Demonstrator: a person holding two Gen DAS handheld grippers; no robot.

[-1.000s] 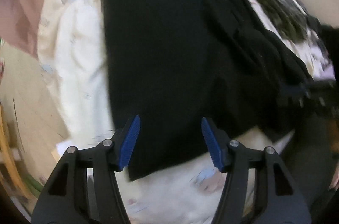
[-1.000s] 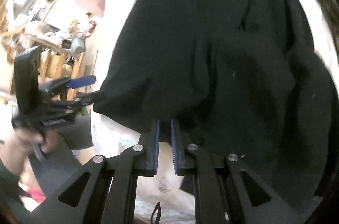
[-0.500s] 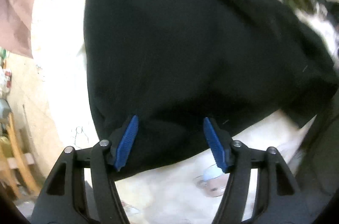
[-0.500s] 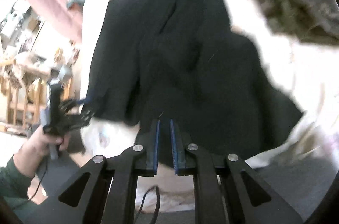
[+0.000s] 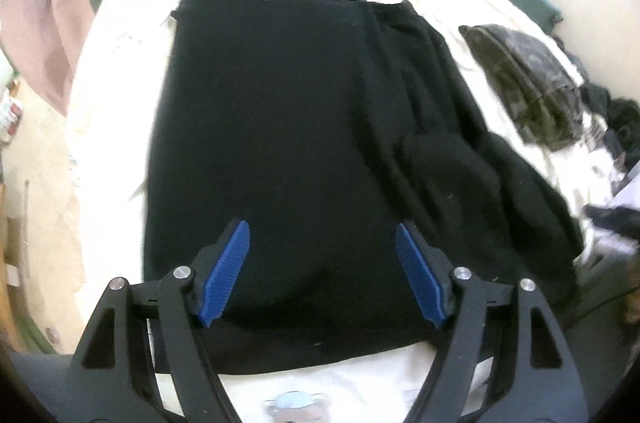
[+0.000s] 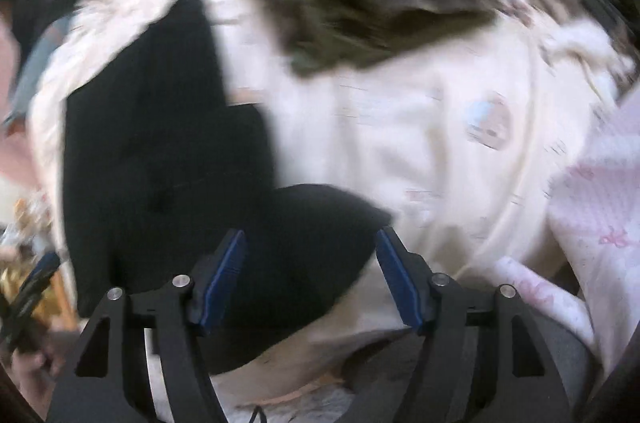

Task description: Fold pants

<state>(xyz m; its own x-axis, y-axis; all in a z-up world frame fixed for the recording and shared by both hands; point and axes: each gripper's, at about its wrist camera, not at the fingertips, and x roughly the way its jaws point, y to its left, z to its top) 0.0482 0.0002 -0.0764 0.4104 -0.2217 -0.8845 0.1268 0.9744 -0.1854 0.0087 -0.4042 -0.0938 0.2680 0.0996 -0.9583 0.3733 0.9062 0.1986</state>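
Black pants (image 5: pixel 288 143) lie folded on a cream quilt (image 5: pixel 120 71), flat on the left and bunched in ridges along their right side. My left gripper (image 5: pixel 322 271) hovers over the near edge of the pants, jaws opening wide, its blue pads (image 5: pixel 226 271) off the cloth. In the blurred right wrist view the same pants (image 6: pixel 160 151) fill the left half. My right gripper (image 6: pixel 310 277) hangs above their near right corner with jaws opening and nothing pinched between them.
A dark mottled garment (image 5: pixel 528 83) lies on the quilt to the right of the pants, also in the right wrist view as a dark garment (image 6: pixel 372 3). Pink patterned cloth (image 6: pixel 600 223) sits at the right. Pink fabric (image 5: pixel 44 31) hangs at far left.
The right gripper has let go of the pants and opened, swinging right toward the bare quilt. The left gripper opened wider and drew back, so more of the pants shows.
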